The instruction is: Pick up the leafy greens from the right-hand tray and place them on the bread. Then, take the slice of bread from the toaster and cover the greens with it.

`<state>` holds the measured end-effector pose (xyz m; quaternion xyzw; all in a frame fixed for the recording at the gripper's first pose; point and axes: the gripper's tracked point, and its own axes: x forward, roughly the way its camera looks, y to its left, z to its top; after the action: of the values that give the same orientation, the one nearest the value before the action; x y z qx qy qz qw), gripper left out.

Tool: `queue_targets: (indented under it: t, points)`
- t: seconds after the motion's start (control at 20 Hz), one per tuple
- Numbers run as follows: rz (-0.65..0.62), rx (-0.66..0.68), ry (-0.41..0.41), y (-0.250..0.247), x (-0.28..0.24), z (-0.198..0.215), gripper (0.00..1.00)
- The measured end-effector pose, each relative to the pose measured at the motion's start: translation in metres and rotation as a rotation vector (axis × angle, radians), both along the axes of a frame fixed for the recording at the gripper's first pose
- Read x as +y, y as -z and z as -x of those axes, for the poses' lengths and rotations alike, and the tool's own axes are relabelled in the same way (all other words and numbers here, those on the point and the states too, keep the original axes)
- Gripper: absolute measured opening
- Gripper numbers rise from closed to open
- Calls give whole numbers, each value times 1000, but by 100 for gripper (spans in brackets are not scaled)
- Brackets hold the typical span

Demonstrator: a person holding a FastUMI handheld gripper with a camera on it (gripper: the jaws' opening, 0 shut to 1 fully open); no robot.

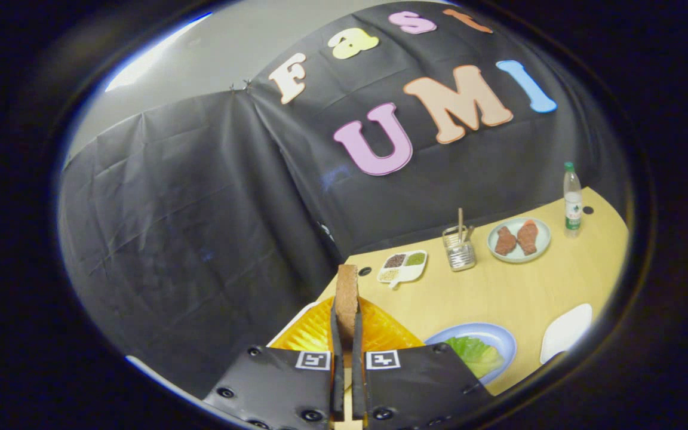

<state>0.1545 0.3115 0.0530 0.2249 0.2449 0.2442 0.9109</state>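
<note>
Bottom centre of the frame: the gripper (347,358) has its jaws drawn almost together, both fingers pressing on a slice of bread (347,295) held edge-on. The slice stands upright between them, its brown crust edge facing the camera and its long axis running up and away from the jaws toward the middle of the frame.

Just behind and under the held slice: an orange, ribbed thing (380,334). Cannot tell whether it is the toaster or a tray. The slice looks lifted clear of it, but contact at the hidden lower end cannot be ruled out.

Lower right of the jaws, near: a pale blue plate (502,340) carrying leafy greens (475,353). Whether bread lies under the greens cannot be seen from here. Judged from this, the greens are placed and the covering step is in hand.

The relation that matters: the plate sits to the right of the jaws and lower, so the slice would have to travel right and be tipped from upright to flat to land broad face down on the greens.

Further right, at the frame's lower right: a white tray (566,331).

Mid-distance on the counter (529,286): a white divided dish (404,266) of seasonings, a wire utensil holder (458,248), then a plate with two brown pieces (518,239).

Farthest, right: a clear bottle (572,200) with a green cap, standing upright.
</note>
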Motion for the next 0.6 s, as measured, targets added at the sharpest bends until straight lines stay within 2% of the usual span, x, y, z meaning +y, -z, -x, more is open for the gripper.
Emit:
queue_targets:
  t: [0.3,0.45,0.6]
  points:
    - [-180,108,46,74,-32,9,8]
    - [-187,116,128,106,-54,1,8]
    - [-149,204,174,153,-68,1,8]
